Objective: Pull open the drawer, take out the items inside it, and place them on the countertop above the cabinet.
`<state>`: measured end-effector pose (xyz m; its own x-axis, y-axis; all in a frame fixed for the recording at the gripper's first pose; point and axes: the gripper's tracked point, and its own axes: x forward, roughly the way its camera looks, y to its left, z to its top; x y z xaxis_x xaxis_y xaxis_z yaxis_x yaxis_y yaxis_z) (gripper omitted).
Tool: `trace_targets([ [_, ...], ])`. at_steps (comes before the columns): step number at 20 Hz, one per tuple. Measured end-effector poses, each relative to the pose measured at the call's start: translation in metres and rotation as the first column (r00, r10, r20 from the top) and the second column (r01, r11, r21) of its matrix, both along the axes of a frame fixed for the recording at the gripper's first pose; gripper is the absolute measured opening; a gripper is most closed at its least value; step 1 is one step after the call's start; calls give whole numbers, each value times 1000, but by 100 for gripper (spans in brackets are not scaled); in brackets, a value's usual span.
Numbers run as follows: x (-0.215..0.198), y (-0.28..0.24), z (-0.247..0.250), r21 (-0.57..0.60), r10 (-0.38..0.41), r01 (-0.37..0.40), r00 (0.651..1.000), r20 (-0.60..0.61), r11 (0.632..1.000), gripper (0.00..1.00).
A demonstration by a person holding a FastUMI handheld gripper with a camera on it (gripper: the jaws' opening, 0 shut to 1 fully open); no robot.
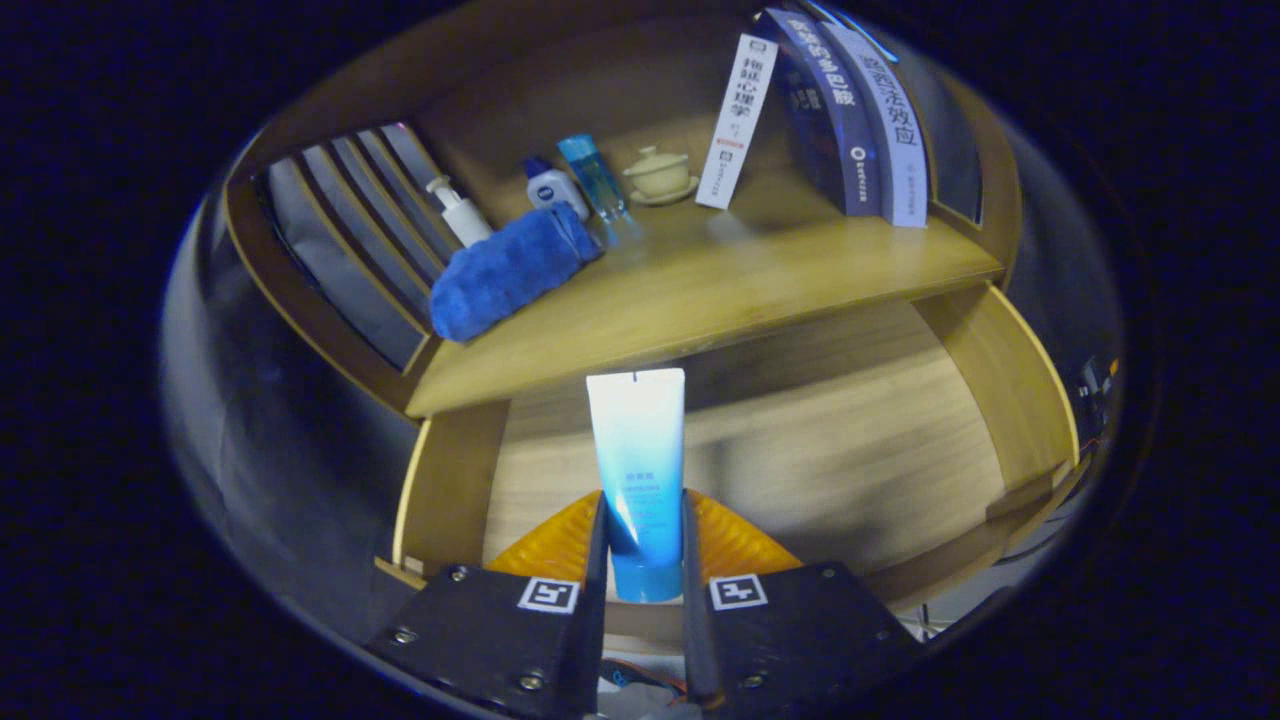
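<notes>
I have the tool [645,545] clamped on the tube [637,470], lifted over the open drawer [800,470]; next I should set it on the tabletop [720,290] beyond, right of the towel [510,268].

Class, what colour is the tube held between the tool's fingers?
The tube is white at its far end, fading to blue; the gripper view shows it.
</notes>
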<state>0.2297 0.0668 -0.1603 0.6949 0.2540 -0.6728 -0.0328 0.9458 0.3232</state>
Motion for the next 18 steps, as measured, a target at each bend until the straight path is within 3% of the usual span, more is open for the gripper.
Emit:
trace_targets([
  [7, -12, 3, 84, 103, -21, -4, 970, 242, 995, 33],
  [11, 7, 23, 138, 112, -9, -38, 919, 395, 993, 33],
  [15, 45, 32, 159, -6, 21, -21, 859, 511, 1000, 35],
  [18, 81, 37, 129, -43, 10, 10, 889, 458, 999, 35],
])
